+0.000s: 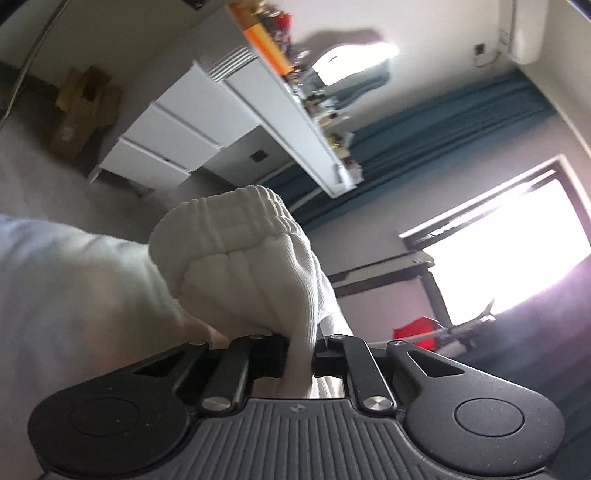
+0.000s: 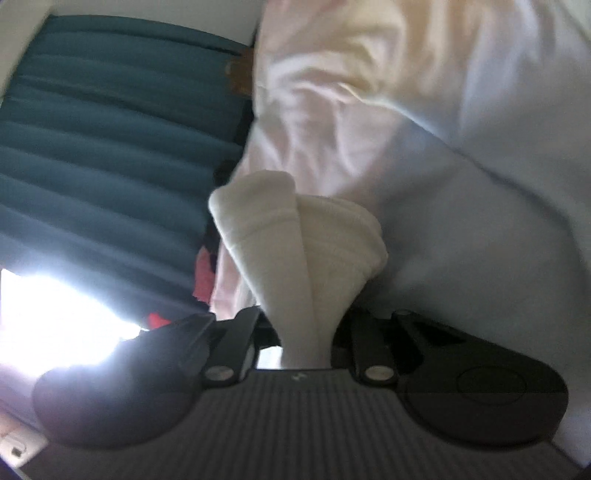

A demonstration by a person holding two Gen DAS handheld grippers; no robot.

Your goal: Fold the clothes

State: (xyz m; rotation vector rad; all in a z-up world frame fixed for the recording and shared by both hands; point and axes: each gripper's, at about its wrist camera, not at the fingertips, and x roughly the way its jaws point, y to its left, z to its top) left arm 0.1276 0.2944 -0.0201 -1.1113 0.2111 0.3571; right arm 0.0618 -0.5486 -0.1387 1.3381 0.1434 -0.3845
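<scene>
Where both tools clamp: left tool (image 1: pixel 301 356), right tool (image 2: pixel 304 341); bunched ribbed white knit (image 1: pixel 236 240)

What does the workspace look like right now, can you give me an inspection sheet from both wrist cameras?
Surface: grey bedding, blurred.
Job's things: white ribbed garment, bunched, one part in each gripper; pale cloth behind.
Clutter: cardboard box; red item.
Grippers: left gripper shut on the garment; right gripper shut on it too.
Cables: nothing seen.
Surroundings: white drawers, crowded shelf, teal curtain, bright window, air conditioner.
</scene>
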